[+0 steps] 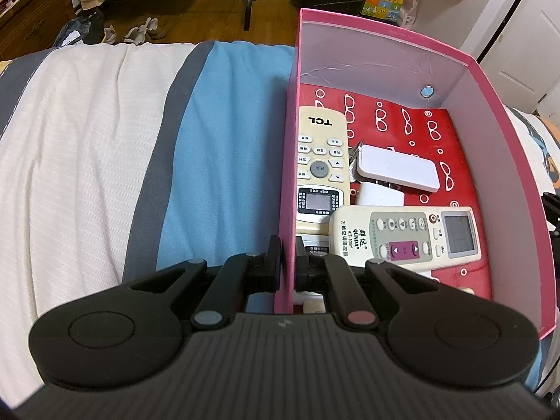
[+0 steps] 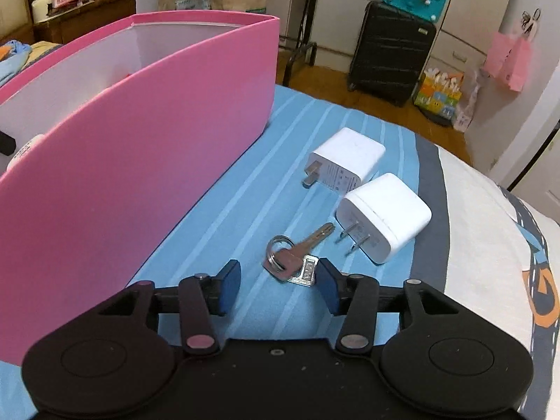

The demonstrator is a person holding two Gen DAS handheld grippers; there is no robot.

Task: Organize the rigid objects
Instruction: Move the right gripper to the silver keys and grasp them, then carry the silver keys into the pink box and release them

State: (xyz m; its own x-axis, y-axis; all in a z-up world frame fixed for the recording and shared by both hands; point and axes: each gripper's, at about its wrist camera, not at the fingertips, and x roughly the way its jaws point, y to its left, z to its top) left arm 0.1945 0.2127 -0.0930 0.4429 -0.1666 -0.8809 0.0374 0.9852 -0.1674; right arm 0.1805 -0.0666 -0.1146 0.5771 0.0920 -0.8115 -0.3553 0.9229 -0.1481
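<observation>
Left tool [image 1: 287,255] is pinched tight on the thin cardboard side wall of the pink box [image 1: 385,24], one pad outside, one inside. Inside the box, on red paper printed with white glasses: a cream TCL remote [image 1: 320,161], a QUNDA remote [image 1: 406,234] lying across it, and a flat white rectangular block [image 1: 399,168].

Right tool [image 2: 278,285] sits partly open above the blue striped bed cover [image 2: 245,196], gripping nothing. A metal key on a split ring [image 2: 295,253] lies just ahead of its right pad. Beyond that, two glossy white plug chargers, the nearer [image 2: 385,217] and the farther [image 2: 344,159], prongs facing the tool.
</observation>
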